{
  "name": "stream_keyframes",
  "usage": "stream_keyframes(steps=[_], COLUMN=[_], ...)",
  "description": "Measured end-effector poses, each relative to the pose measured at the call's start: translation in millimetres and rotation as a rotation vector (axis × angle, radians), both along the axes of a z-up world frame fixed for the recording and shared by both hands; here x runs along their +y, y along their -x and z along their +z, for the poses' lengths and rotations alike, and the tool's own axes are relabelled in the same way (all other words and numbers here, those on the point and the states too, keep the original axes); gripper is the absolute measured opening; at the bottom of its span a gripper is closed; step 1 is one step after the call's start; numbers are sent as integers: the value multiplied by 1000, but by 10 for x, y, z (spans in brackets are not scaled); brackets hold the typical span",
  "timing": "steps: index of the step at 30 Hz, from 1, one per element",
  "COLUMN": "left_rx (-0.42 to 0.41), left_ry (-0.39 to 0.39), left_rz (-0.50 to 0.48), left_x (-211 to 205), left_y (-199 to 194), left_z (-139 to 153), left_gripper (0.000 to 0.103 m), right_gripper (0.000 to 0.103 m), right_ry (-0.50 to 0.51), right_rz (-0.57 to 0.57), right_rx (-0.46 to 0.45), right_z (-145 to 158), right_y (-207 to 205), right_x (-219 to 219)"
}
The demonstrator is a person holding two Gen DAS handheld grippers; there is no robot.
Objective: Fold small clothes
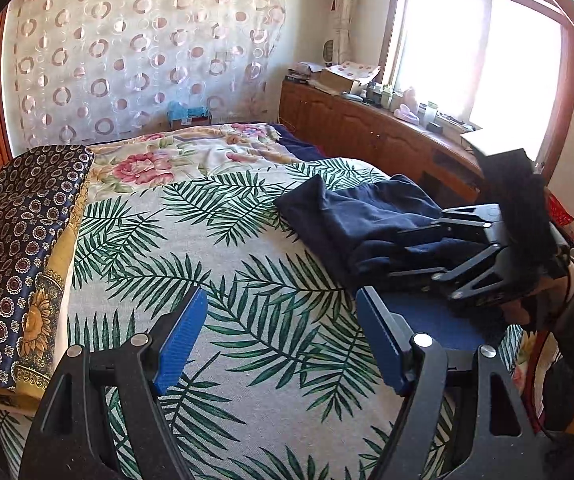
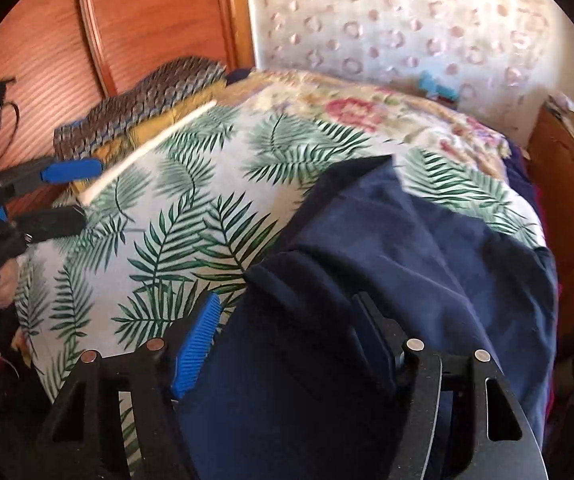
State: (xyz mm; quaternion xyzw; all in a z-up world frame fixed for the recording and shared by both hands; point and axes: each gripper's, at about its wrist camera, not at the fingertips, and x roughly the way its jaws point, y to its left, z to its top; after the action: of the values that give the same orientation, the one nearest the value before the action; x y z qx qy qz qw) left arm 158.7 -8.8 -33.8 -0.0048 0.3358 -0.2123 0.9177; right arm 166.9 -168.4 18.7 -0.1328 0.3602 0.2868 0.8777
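Observation:
A navy garment [image 1: 359, 216] lies crumpled on the right side of the palm-leaf bed sheet [image 1: 207, 240]. In the right wrist view the navy garment [image 2: 407, 260] bulges up between the fingers of my right gripper [image 2: 287, 312]. The ribbed face of the left blue pad [image 2: 199, 344] still shows bare, so the jaws stand open around the cloth. The left wrist view has the right gripper [image 1: 397, 256] lying low on the garment's near edge. My left gripper [image 1: 281, 296] hovers open over bare sheet, just left of the garment, nothing between its pads. It shows as the left gripper [image 2: 91, 192] at the far left.
A folded stack of dark patterned and yellow cloth [image 1: 19, 220] sits along the bed's left edge. A floral quilt [image 1: 175, 160] covers the far end. A wooden cabinet [image 1: 367, 128] with clutter runs under the window on the right. A wooden panel [image 2: 87, 40] stands behind the bed.

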Motion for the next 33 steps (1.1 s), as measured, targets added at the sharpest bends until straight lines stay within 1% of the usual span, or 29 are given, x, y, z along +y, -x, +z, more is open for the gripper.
stream_keyframes(steps=[2, 4, 6, 8, 9, 10, 12, 15, 18, 21, 25, 28, 31, 32, 33], left_rx=[5, 24, 31, 31, 33, 35, 44, 71, 97, 115, 129, 143, 153, 155, 159], left_ry=[7, 16, 16, 16, 18, 19, 16, 1, -10, -18, -33, -44, -58, -64, -72], left_rz=[-4, -13, -26, -36, -39, -42, -46, -55, -67, -82, -99, -106, -113, -114, -116], left_x=[0, -20, -49, -85, -109, -127, -174, -277, -374, -479, -601, -683, -742, -764, -782], left_y=[-33, -82, -117, -154, -185, -199, -248, -338, -412, -463, -502, -527, -560, -566, -576], left_z=[-28, -63, -76, -82, -92, -103, -144, -231, -298, -335, -371, -401, -431, -435, -449], left_gripper=[77, 77, 77, 77, 77, 77, 77, 77, 77, 77, 77, 77, 77, 77, 77], right_gripper=[66, 59, 57, 46, 29, 9, 7, 6, 6, 5, 5, 6, 6, 6, 7], right_ry=[32, 50, 78, 84, 85, 86, 66, 3, -40, -55, -57, -64, -9, 37, 109], right_rz=[0, 0, -5, 4, 12, 13, 18, 14, -46, -123, -231, -301, -392, -434, -476], right_rx=[14, 25, 30, 33, 38, 34, 25, -20, -75, -109, -112, -65, -76, -82, -115], right_z=[-12, -38, -65, -90, -100, -114, -73, 123, 368, 540, 596, 506, 452, 433, 416], right_y=[-103, -185, -271, -287, -298, -318, -339, -313, -366, -517, -793, -1058, -1231, -1271, -1287], right_x=[11, 27, 58, 65, 46, 67, -5, -193, -492, -816, -1213, -1407, -1478, -1478, -1455])
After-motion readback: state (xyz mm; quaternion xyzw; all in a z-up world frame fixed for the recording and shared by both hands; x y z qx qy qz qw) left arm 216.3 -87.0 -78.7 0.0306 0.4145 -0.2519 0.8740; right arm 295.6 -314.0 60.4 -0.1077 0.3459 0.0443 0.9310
